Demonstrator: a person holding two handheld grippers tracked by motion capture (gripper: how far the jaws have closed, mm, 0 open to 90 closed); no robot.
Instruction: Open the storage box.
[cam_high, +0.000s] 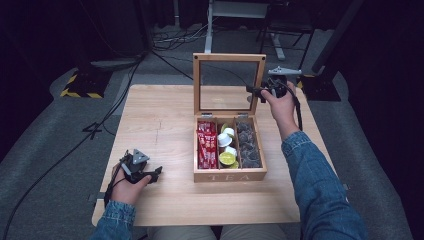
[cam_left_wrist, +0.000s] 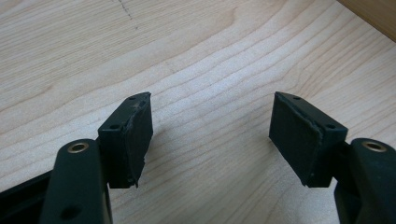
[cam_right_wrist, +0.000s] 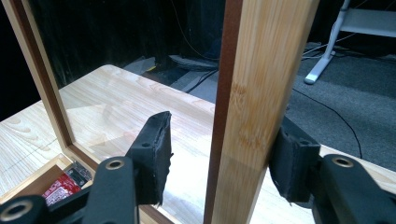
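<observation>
Lid frame (cam_right_wrist: 254, 107) between right jaws

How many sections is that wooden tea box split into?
3, side by side in the tea box: the left one holds red packets, the middle one white and green pods, the right one dark pieces.

- Left gripper (cam_high: 150, 175): low, fingers (cam_left_wrist: 133, 135) spread wide, nothing between them.
- Right gripper (cam_high: 257, 91): raised, arm outstretched, fingers (cam_right_wrist: 156, 149) apart, one pad free.

"TEA" on front wall of wooden box (cam_high: 230, 176).
</observation>
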